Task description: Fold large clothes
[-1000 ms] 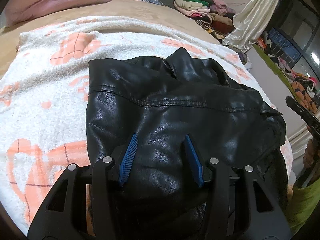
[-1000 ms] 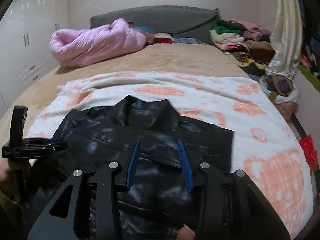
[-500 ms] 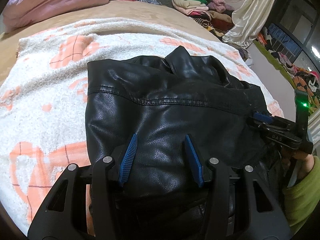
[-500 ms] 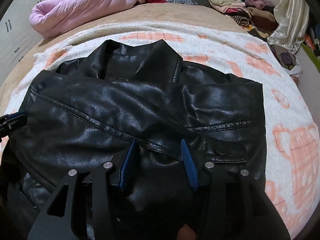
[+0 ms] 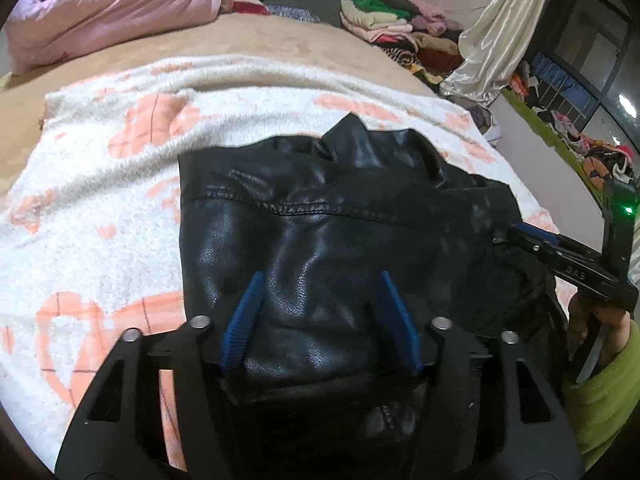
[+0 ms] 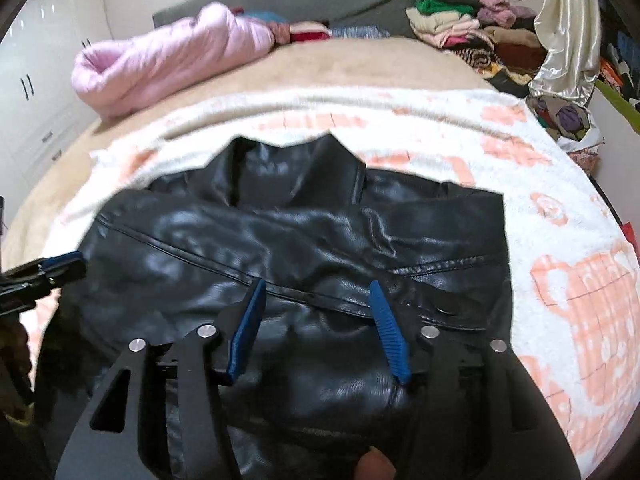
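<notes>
Jacket: a black leather jacket (image 5: pixel 320 216) is laid flat on the white and orange blanket (image 5: pixel 100 184), collar at 12 o'clock.
Left gripper (image 5: pixel 318 320): the blue pads are being spread; a fold of jacket is seen between them, perhaps no longer squeezed.
Right gripper (image 6: pixel 320 328): its pads are also being spread over the jacket's hem at 6 o'clock.
Pink quilt (image 6: pixel 168 60): it is bunched at 11 o'clock, well apart.
Clothes pile (image 6: pixel 460 24): it is stacked at 1 o'clock.

Dim indoor light, motion blur, fisheye-warped dark corners.
</notes>
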